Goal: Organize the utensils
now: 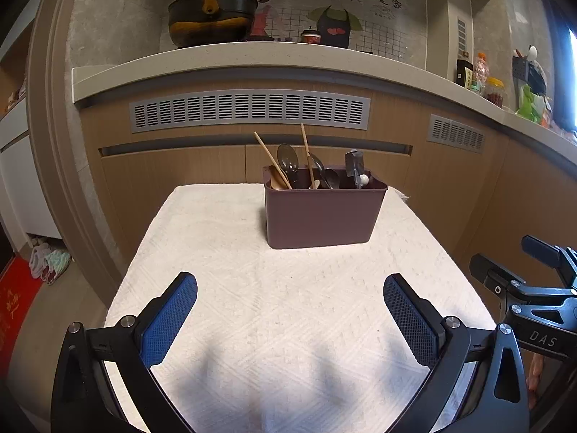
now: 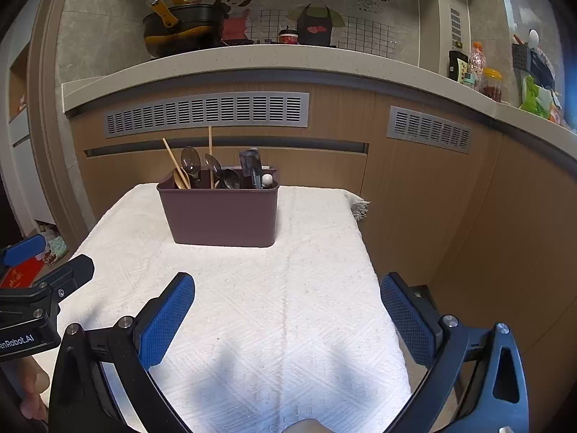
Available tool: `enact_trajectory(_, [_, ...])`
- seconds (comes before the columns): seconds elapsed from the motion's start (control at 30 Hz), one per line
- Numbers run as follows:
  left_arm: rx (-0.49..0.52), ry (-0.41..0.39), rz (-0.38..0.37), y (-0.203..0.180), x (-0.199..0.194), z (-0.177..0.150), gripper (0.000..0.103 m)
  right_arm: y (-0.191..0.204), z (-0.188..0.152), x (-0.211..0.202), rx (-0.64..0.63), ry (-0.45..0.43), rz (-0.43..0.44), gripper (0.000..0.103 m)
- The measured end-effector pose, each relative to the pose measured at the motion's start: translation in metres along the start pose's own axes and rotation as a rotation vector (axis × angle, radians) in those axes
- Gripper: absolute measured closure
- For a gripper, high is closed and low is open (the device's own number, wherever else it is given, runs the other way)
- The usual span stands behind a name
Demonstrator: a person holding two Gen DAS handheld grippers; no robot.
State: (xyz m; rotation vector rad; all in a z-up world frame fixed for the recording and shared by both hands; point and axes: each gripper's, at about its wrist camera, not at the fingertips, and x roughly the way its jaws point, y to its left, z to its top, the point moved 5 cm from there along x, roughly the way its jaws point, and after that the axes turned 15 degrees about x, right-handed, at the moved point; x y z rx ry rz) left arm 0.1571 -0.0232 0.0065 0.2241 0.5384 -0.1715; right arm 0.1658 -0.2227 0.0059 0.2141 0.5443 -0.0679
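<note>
A brown plastic utensil holder (image 1: 322, 216) stands at the far side of a table covered by a white cloth (image 1: 252, 306). It holds two wooden chopsticks (image 1: 274, 160), a wooden spoon, dark spoons (image 1: 287, 160) and a black spatula (image 1: 352, 166). The holder also shows in the right wrist view (image 2: 221, 214). My left gripper (image 1: 290, 288) is open and empty, above the near part of the cloth. My right gripper (image 2: 286, 288) is open and empty, over the cloth's right edge; it also shows at the right of the left wrist view (image 1: 512, 263).
Wooden kitchen cabinets with grey vents (image 1: 249, 110) stand behind the table under a pale counter (image 1: 252, 61). A black and yellow pot (image 1: 211, 18) sits on the counter, bottles and jars (image 1: 483, 75) at the right. The floor drops away left and right of the table.
</note>
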Motion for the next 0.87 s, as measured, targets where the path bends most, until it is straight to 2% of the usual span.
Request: enact_trajectory(0.87, [0.037, -0.002, 0.017, -0.002, -0.0013, -0.0019, 0.0, -0.0024, 0.0018, -0.0066, 0.008, -0.019, 0.006, 0.0])
